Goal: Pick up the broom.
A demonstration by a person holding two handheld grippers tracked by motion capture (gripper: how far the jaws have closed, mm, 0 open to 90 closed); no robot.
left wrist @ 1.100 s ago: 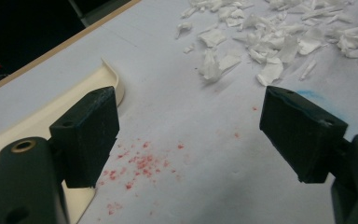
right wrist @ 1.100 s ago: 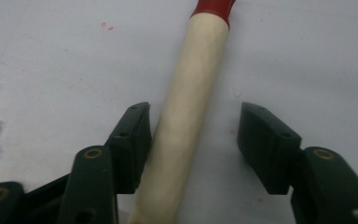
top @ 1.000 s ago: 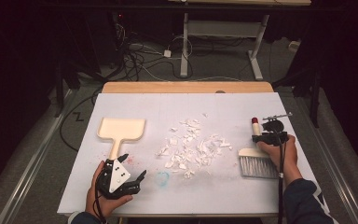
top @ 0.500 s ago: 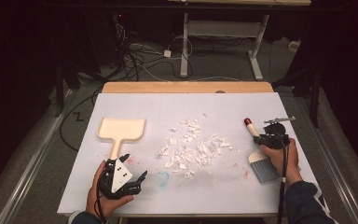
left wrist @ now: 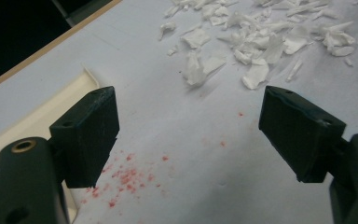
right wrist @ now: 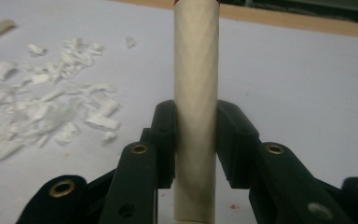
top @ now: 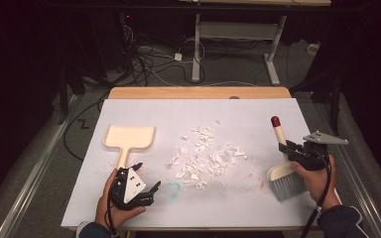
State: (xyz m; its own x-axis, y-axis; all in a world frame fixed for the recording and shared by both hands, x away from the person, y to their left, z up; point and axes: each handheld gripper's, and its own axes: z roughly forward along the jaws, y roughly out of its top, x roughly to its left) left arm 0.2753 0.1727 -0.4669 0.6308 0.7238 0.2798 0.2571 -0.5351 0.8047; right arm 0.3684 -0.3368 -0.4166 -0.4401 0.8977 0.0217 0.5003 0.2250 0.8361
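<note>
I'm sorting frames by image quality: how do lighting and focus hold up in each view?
High view: white table mat evenly lit, surroundings nearly black. Left gripper view: torn white paper scraps sharp with soft shadows, black jaws slightly blurred. Right gripper view: cream brush handle clear, far scraps soft.

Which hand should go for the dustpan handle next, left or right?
Left. The left gripper is open and empty, right beside the dustpan handle. The right gripper is shut on the brush handle, across the paper scraps from it.
</note>
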